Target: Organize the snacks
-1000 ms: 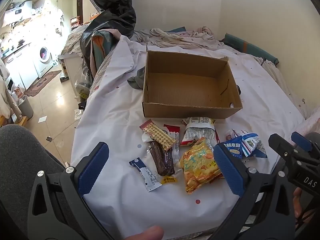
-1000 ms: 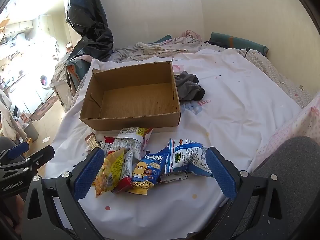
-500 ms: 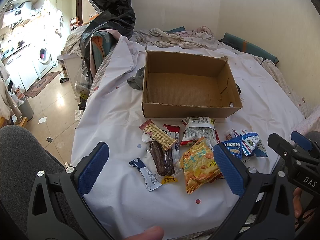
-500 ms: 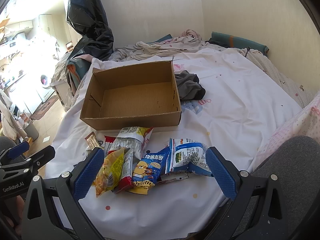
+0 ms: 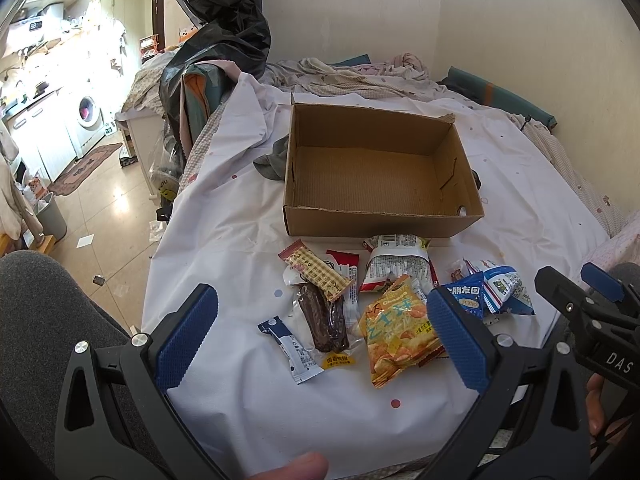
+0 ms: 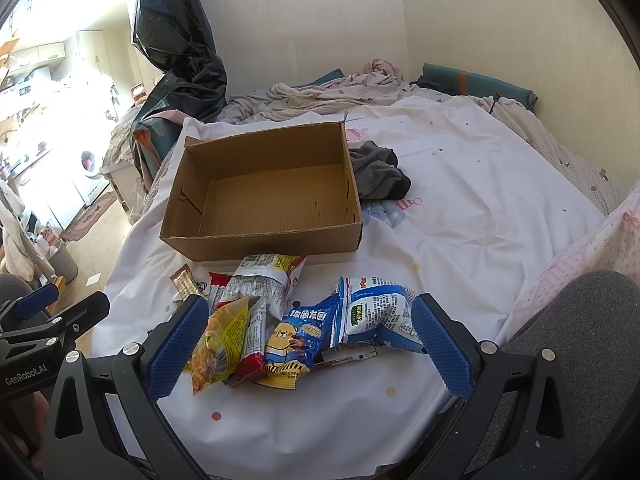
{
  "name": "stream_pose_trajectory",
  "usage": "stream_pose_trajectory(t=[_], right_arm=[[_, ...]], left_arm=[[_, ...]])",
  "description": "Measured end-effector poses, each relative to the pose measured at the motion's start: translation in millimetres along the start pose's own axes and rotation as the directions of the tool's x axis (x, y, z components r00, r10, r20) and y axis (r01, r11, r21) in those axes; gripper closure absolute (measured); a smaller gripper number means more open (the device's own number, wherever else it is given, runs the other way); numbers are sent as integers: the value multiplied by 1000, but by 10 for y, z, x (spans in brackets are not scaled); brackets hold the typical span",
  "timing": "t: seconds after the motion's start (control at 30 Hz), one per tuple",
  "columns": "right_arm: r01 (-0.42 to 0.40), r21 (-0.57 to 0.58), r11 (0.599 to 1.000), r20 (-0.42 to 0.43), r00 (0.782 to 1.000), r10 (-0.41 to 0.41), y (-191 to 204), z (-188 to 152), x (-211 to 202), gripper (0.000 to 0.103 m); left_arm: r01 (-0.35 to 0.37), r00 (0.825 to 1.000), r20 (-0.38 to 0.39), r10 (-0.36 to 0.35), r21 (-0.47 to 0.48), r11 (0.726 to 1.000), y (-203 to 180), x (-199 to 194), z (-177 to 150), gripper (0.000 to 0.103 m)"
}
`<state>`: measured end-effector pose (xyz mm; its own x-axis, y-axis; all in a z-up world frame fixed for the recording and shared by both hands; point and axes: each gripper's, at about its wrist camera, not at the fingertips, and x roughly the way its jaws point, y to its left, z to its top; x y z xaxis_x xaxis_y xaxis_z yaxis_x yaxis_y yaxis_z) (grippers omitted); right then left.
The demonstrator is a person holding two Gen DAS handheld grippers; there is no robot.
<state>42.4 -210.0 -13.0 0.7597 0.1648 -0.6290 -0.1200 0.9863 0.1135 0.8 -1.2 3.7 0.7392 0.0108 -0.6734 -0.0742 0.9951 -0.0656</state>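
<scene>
Snacks [image 5: 360, 304] between spread left gripper [image 5: 320, 332] fingers.

You are facing a bed [image 5: 224, 216] covered by a white sheet with small coloured dots. Resting directly on it:

- An open cardboard box [image 5: 380, 176], upright, with nothing visible inside.
- A dark grey garment [image 6: 378, 176], bunched against one side wall of the box.
- A cluster of snack packets just in front of the box: a yellow chip bag [image 5: 400, 330], a brown bar [image 5: 326, 316], a small white-and-blue sachet [image 5: 290, 344], a blue bear-print bag [image 6: 296, 340], and a blue-and-white bag [image 6: 374, 312].
- Rumpled bedding [image 6: 320, 94] along the far edge, by the wall.
</scene>
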Motion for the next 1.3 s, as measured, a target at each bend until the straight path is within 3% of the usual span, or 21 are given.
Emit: stream_pose_trajectory(t=[1.3], right_arm=[[-5, 29, 1000, -17, 1000, 6, -37, 3, 35, 0]], left_arm=[[-1, 1000, 4, 1, 5, 1000, -32, -32, 27, 0]])
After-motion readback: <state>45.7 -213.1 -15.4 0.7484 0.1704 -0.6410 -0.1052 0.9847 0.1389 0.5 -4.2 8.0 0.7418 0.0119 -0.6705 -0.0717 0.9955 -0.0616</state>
